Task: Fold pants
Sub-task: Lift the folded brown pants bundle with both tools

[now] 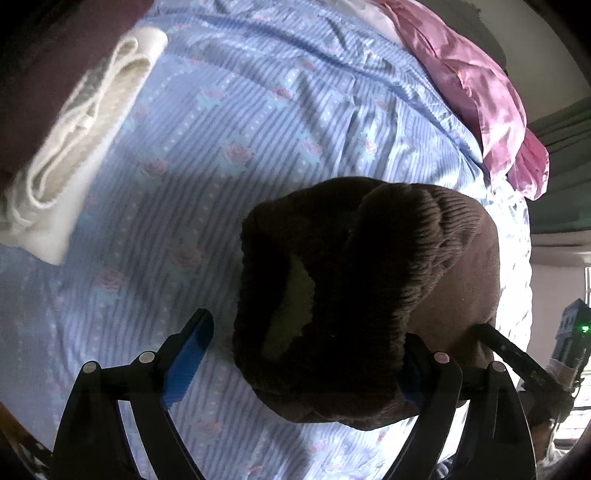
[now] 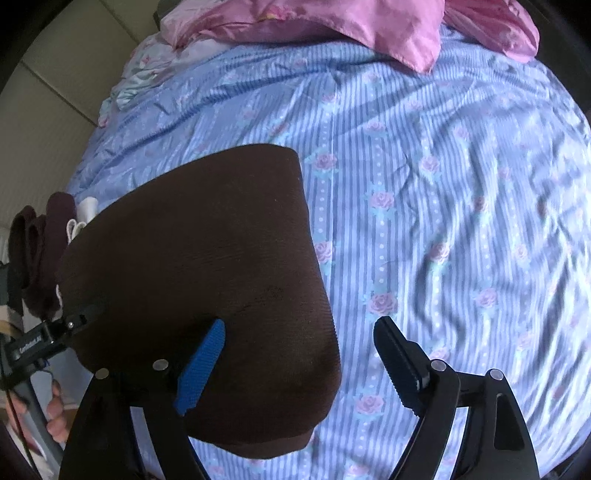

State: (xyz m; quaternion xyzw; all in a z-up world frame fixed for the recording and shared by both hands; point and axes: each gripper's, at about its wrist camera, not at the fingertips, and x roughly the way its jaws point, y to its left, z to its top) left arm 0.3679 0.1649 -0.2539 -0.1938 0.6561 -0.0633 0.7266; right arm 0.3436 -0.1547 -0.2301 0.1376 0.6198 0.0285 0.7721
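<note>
Left wrist view: pants (image 1: 369, 295), a folded brown bundle on the bed sheet (image 1: 258, 129); my left gripper (image 1: 295, 362) and right gripper (image 2: 299, 369) spread wide, holding nothing. Risk, as I judge it: the bulky fold springs open unpressed, or a pad beside it snags the cloth.

Dim, soft daylight; heavy fisheye warping, perhaps blurred.

Lying open across the middle and right of the bedsheet (image 2: 461, 206), with the folded brown pants (image 2: 207, 295) blocking the near left, a pink pillow (image 2: 332, 26) crowding the far edge, and white folded cloth (image 1: 81, 136) occupying the far left.
</note>
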